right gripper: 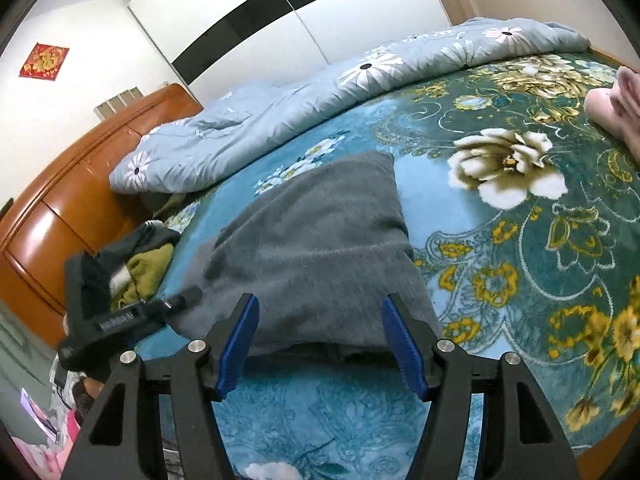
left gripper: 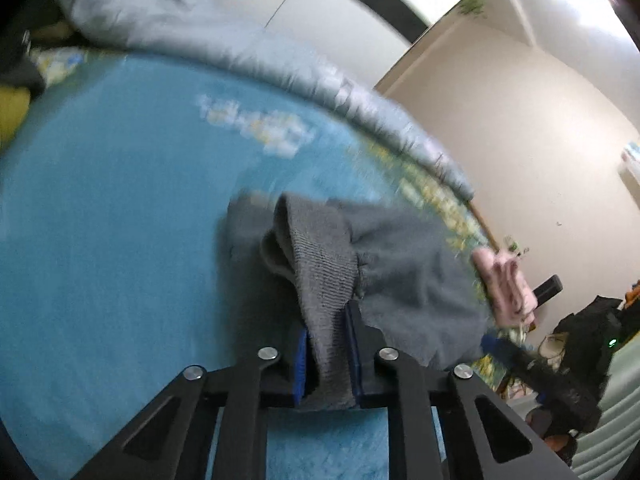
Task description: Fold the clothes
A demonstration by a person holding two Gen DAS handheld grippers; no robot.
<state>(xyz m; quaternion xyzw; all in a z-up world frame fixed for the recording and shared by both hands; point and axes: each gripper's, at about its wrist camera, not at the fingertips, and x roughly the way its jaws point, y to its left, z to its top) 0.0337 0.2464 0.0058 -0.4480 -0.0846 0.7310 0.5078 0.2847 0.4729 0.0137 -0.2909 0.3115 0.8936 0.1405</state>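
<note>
Only left gripper (left gripper: 328,344) pinches garment edge (left gripper: 326,280).

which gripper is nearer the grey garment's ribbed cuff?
Left. The left gripper is clamped on the ribbed cuff. The right gripper stands open at the grey garment's near edge.
</note>
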